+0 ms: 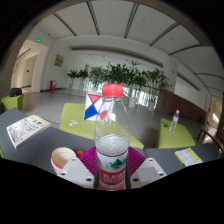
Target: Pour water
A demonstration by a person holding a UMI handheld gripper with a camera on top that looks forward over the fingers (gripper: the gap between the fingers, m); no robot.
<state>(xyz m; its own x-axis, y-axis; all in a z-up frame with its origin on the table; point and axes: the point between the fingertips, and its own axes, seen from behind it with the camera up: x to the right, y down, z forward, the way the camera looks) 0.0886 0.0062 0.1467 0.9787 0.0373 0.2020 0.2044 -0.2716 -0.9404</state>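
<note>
Gripper (112, 172) fingers reach forward from below, level and roughly square to the tabletop, their light-coloured tips showing on either side of a clear plastic water bottle (111, 140). Magenta pads (90, 156) on the inner faces sit against the bottle's lower body, so the fingers appear closed onto it from both sides, holding it upright between them. The holding hand itself is out of sight behind the camera. The bottle has a red cap (113, 90), a ribbed transparent body and a white label with green and red print low down, right at the level of the grip. Just to the left of the left finger a small round cup (63, 157) with a pale rim stands on the dark table (40, 150), near the bottle but not touching it. Farther left on the table lies an open booklet or printed sheet (28, 127). To the right of the fingers another printed sheet (188, 156) lies on the surface. Beyond the bottle are yellow-green chair seats (75, 120), and a second small bottle (175, 120) stands well off to the right. Behind the cap a red, white and blue object shows partly, its nature unclear. Farther out, a row of leafy potted plants (125, 73) lines a bright hall under a panelled ceiling.
</note>
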